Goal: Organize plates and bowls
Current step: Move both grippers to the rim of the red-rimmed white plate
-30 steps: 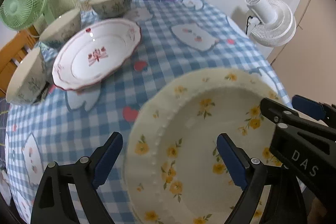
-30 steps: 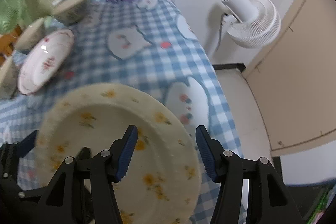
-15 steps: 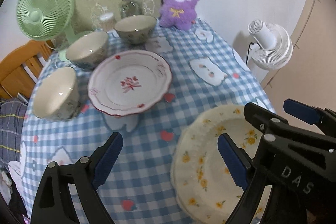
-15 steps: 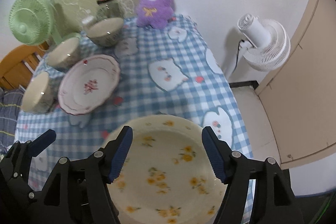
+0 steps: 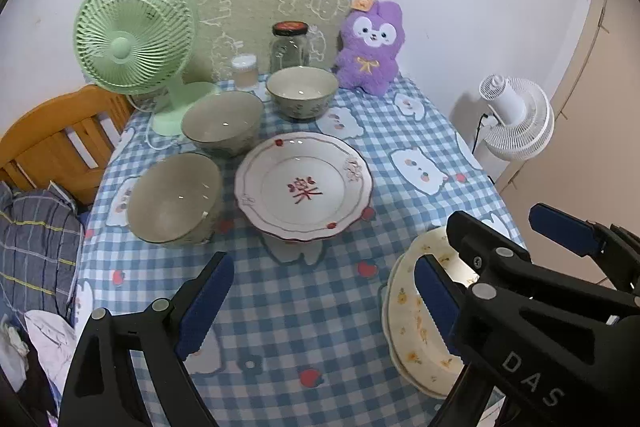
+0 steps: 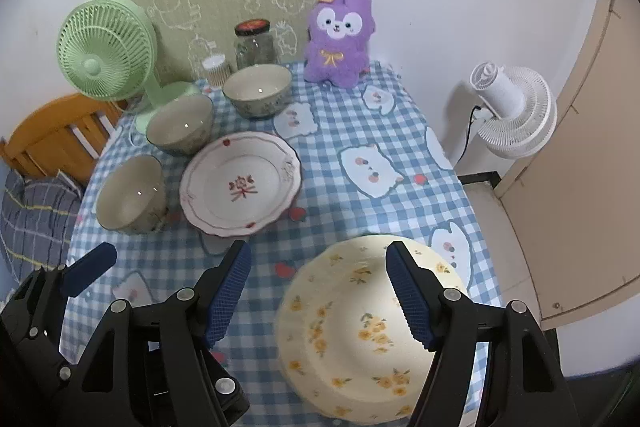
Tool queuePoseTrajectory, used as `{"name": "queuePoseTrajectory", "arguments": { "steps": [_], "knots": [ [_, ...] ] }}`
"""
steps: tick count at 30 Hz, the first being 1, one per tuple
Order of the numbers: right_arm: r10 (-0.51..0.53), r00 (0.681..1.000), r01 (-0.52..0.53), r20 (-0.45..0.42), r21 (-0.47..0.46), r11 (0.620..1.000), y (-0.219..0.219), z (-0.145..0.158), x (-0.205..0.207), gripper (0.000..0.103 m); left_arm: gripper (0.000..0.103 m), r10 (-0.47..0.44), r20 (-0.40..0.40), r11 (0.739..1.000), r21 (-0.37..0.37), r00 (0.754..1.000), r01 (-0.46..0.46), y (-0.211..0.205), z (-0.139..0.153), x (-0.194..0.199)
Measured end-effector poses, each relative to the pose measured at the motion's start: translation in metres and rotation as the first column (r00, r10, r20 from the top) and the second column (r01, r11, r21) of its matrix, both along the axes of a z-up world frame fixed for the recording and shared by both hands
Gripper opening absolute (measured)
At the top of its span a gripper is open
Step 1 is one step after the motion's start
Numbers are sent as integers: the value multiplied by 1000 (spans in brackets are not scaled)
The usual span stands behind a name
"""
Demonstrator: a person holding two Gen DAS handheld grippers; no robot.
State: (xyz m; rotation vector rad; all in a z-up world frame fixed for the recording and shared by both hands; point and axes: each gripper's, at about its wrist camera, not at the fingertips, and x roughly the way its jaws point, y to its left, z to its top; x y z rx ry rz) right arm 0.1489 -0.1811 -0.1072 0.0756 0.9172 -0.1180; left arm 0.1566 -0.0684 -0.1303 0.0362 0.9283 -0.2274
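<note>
A cream plate with yellow flowers (image 6: 360, 335) lies on the checked tablecloth near the front right corner, also in the left wrist view as the flowered plate (image 5: 412, 315). My right gripper (image 6: 320, 291) hovers above it, open, its pads clear of the rim. To its left my left gripper (image 5: 320, 307) is open over bare cloth. Farther back sits a white plate with a red pattern (image 5: 304, 187) (image 6: 240, 183). Three grey bowls (image 5: 174, 197) (image 5: 222, 123) (image 5: 302, 91) curve along its left and far side.
A green fan (image 5: 132, 39), a glass jar (image 5: 290, 45), a small cup (image 5: 245, 71) and a purple plush toy (image 5: 370, 51) line the table's far edge. A wooden chair (image 5: 52, 143) and striped cloth (image 5: 32, 247) stand left; a white fan (image 6: 512, 111) stands on the floor right.
Both grippers have risen and drawn back from the flowered plate, which now lies on the table below. The right jaws stand wider than a second ago.
</note>
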Motion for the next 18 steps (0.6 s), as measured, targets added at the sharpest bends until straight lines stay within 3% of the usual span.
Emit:
{"name": "queuePoseTrajectory", "arguments": {
  "steps": [11, 18],
  "knots": [
    [42, 999, -42, 0, 14, 999, 22, 12, 14, 73, 88, 61, -8, 998, -8, 998, -62, 25, 11, 9],
    [97, 995, -97, -20, 39, 995, 14, 4, 46, 73, 85, 157, -27, 988, 7, 987, -157, 24, 4, 34]
  ]
}}
